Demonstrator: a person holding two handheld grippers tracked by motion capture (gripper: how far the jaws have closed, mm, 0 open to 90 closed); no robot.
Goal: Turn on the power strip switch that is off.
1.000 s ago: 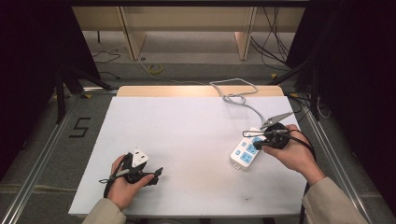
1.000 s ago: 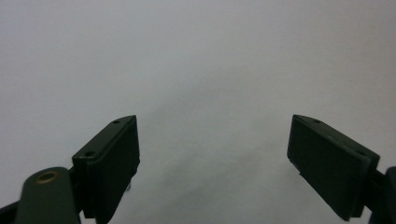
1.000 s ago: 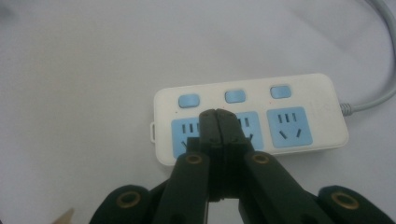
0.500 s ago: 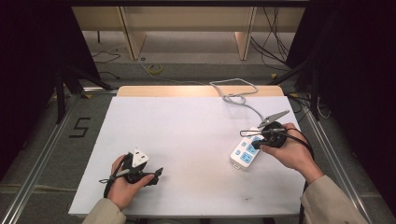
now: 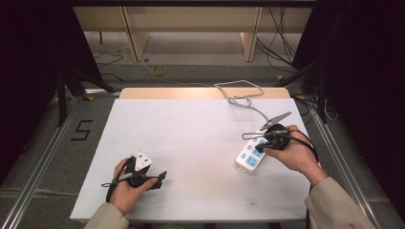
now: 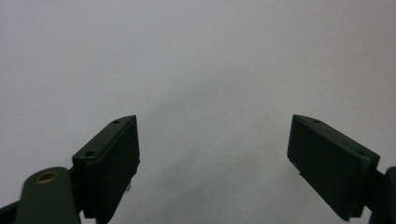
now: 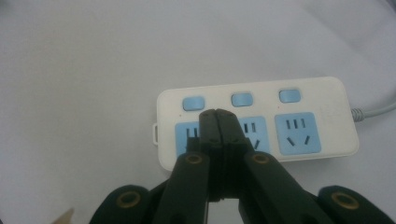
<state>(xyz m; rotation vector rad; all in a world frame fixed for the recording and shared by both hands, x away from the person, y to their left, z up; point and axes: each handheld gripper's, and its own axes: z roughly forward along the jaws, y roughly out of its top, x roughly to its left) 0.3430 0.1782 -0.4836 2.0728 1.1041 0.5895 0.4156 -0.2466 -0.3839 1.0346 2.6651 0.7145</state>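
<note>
Table (image 5: 191, 143) evenly lit from above, surroundings dark; both close views soft, slightly blurred, faint shadows.

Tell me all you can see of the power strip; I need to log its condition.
The power strip is a white, plastic-looking block with rounded corners, lying flat on the white table near its right edge. It has three light-blue sockets in a row, each with a light-blue switch beside it, and a small tab on one end. A grey cord leaves the other end and loops toward the table's far edge. The shut right claw sits over its sockets; contact is unclear.
</note>
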